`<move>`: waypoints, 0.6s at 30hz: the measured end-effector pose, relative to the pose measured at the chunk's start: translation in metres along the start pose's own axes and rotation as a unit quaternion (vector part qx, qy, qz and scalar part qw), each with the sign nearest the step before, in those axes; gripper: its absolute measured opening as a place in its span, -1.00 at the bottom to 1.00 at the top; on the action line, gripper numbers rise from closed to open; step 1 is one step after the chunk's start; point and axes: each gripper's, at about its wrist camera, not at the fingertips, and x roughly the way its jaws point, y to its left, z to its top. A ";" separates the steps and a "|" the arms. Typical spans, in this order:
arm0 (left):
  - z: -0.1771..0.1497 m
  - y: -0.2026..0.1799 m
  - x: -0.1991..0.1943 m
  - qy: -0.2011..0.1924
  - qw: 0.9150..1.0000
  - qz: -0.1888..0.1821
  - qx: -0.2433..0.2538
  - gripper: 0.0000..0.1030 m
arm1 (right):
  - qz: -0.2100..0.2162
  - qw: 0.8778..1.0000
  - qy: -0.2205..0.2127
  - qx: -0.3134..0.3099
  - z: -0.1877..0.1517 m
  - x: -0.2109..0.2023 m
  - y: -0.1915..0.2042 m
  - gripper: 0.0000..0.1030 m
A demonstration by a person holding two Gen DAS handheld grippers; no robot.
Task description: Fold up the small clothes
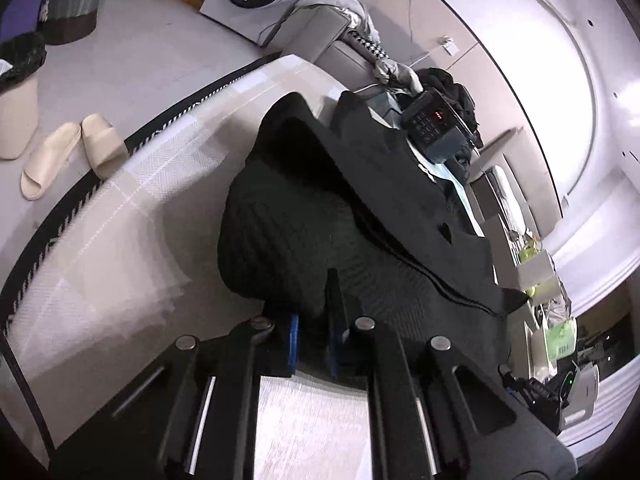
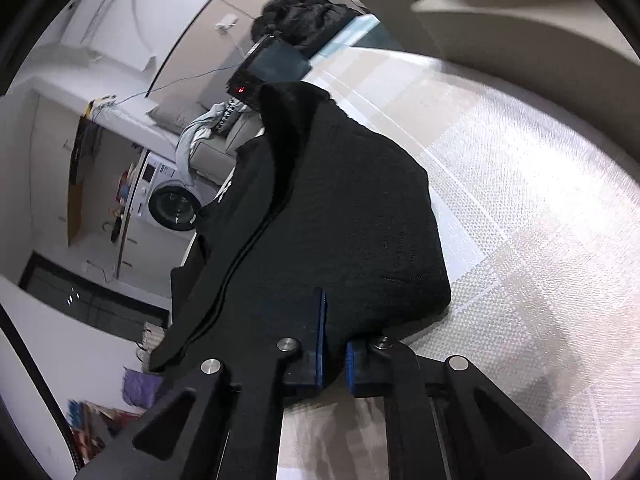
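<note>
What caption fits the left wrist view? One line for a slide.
Left gripper shut on the black garment lying on a pale checked cloth.

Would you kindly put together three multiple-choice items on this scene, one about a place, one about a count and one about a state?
1. Where does the black garment lie?
A. on the pale checked cloth
B. inside the washing machine
C. on the floor beside the slippers

2. How many pale slippers are on the floor?
A. one
B. two
C. four

3. What state is the left tool in?
A. wide open above the garment
B. shut on the garment's near edge
C. shut on a slipper

Answers:
1 A, the garment spreads over the pale checked cloth in both views.
2 B, a pair lies side by side in the left wrist view.
3 B, its blue pads pinch black fabric; the right tool grips the same garment likewise.
</note>
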 end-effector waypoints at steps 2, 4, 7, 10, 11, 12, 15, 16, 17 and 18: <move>-0.004 -0.002 -0.008 -0.001 1.000 -0.002 0.011 -0.86 | 0.007 1.000 0.005 -0.002 -0.002 -0.005 -0.002 -0.86; -0.009 -0.002 -0.018 0.000 1.000 0.003 0.030 -0.86 | 0.012 1.000 0.012 -0.004 -0.004 -0.010 -0.004 -0.86; -0.020 0.000 -0.034 0.006 0.999 0.008 0.051 -0.86 | 0.012 1.000 0.021 -0.016 -0.012 -0.024 -0.007 -0.86; -0.037 0.009 -0.055 0.013 0.997 0.015 0.070 -0.86 | 0.013 0.999 0.033 -0.033 -0.027 -0.041 -0.013 -0.87; -0.042 0.013 -0.061 0.015 0.997 0.015 0.074 -0.86 | 0.012 0.999 0.037 -0.037 -0.033 -0.049 -0.016 -0.87; -0.049 0.015 -0.068 0.018 0.997 0.016 0.079 -0.86 | 0.015 0.998 0.039 -0.037 -0.037 -0.053 -0.018 -0.87; -0.068 0.022 -0.086 0.023 0.996 0.018 0.088 -0.85 | 0.011 0.998 0.050 -0.038 -0.056 -0.072 -0.027 -0.87; -0.073 0.024 -0.092 0.023 0.995 0.014 0.093 -0.84 | 0.008 0.998 0.053 -0.043 -0.062 -0.079 -0.029 -0.87; -0.076 0.025 -0.095 0.026 0.995 0.015 0.096 -0.77 | 0.004 0.997 0.056 -0.049 -0.065 -0.082 -0.030 -0.86; -0.078 0.026 -0.097 0.030 0.994 0.022 0.099 -0.68 | -0.002 0.997 0.060 -0.054 -0.065 -0.082 -0.030 -0.80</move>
